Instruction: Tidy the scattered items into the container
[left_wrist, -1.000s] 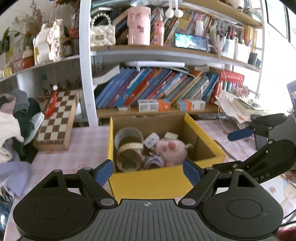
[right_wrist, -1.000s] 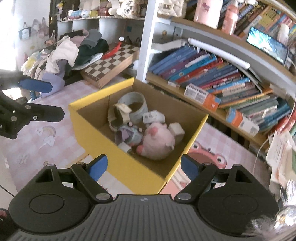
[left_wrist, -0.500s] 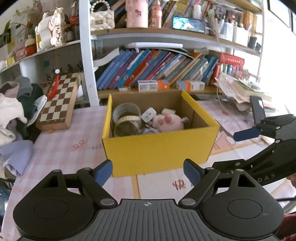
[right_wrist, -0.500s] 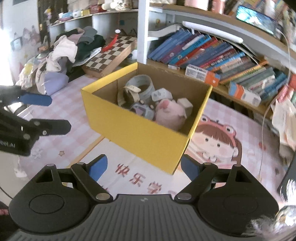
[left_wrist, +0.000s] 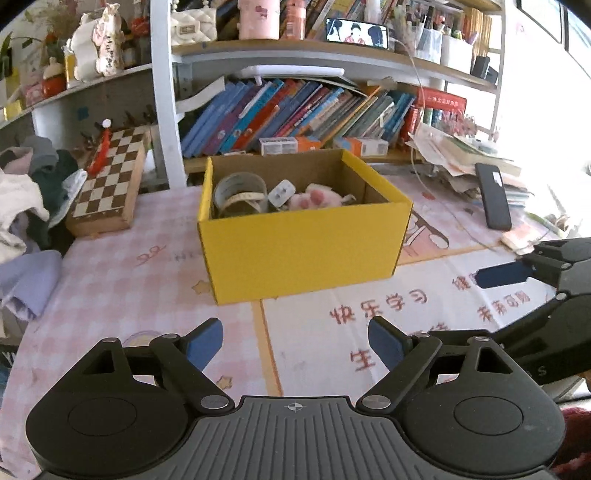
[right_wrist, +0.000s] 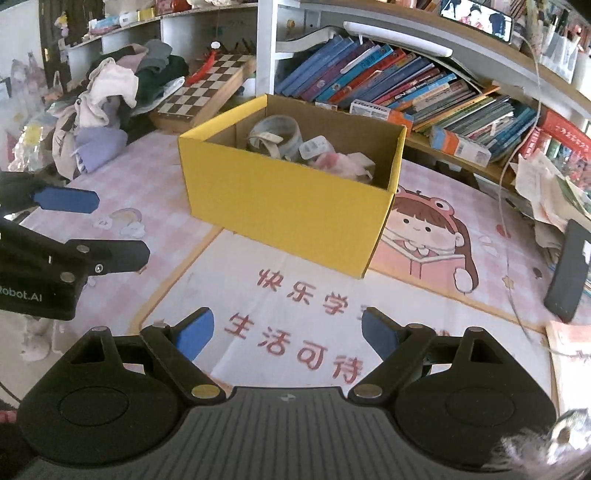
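A yellow cardboard box (left_wrist: 303, 251) (right_wrist: 280, 199) stands on the pink patterned table mat. Inside it lie a roll of tape (left_wrist: 238, 192) (right_wrist: 275, 134), a white charger (left_wrist: 281, 190) (right_wrist: 314, 146) and a pink plush toy (left_wrist: 314, 199) (right_wrist: 336, 162). My left gripper (left_wrist: 295, 341) hovers over the mat in front of the box, jaws wide apart, nothing between them. My right gripper (right_wrist: 286, 332) is also back from the box, open and empty. Each gripper shows at the edge of the other's view: the right gripper (left_wrist: 517, 280), the left gripper (right_wrist: 74, 225).
A chessboard (left_wrist: 109, 181) and a heap of clothes (right_wrist: 118, 85) lie left of the box. Behind it runs a bookshelf (left_wrist: 295, 110) with leaning books. A black phone (left_wrist: 493, 195) (right_wrist: 569, 273), a cable and stacked papers (left_wrist: 465, 155) sit at the right.
Both grippers have pulled back from above the box and sunk lower. The box looks smaller and farther, and more of the printed mat shows in front of it. Both stay open.
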